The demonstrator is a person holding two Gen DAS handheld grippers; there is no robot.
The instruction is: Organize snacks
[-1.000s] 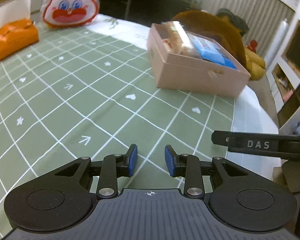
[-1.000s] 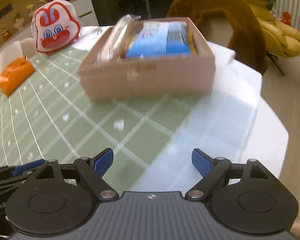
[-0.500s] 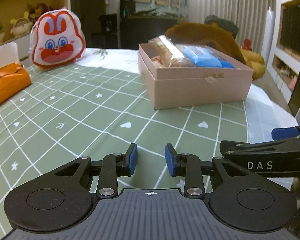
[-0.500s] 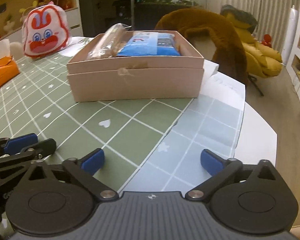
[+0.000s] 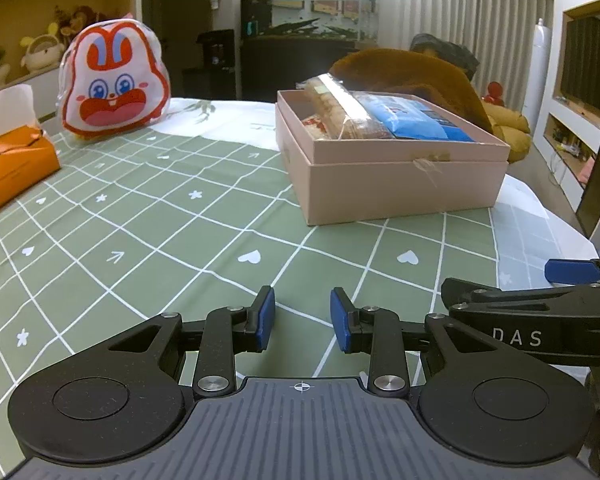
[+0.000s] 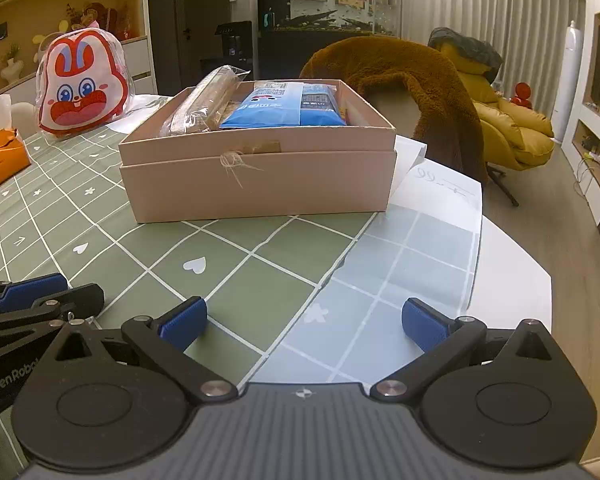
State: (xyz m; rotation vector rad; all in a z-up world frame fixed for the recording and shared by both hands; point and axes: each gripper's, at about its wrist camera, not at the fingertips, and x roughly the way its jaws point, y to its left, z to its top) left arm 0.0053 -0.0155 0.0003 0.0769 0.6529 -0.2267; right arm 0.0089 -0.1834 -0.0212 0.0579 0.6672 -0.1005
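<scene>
In the left wrist view, the left gripper (image 5: 302, 322) hovers low over the green grid-patterned tablecloth (image 5: 172, 232), its blue-padded fingers (image 5: 265, 318) parted by a narrow gap with nothing between them and touching nothing. Beyond the gripper sits the pink cardboard box (image 5: 400, 184), lid off, holding a clear-wrapped cracker pack (image 5: 340, 108) on its left side and a blue snack packet (image 5: 408, 118) just beside it to the right. Left of the box and well apart stands a rabbit-face bag (image 5: 114, 80); further left of the box lies an orange tissue pack (image 5: 14, 168). The right gripper (image 5: 556, 312) shows side-on, nearer the camera than the box and to its right

In the right wrist view, the right gripper (image 6: 303, 320) is spread wide, its blue pads (image 6: 182, 322) empty, held above the tablecloth (image 6: 240, 276) in front of the pink cardboard box (image 6: 260, 180). Inside the box, the cracker pack (image 6: 204, 104) leans at the left and the blue snack packet (image 6: 284, 106) lies in the middle. A brown fleece throw (image 6: 412, 80) is draped behind the box to the right, the rabbit-face bag (image 6: 80, 84) stands off to the box's left, and the left gripper (image 6: 32, 300) shows in front of the box to the left
</scene>
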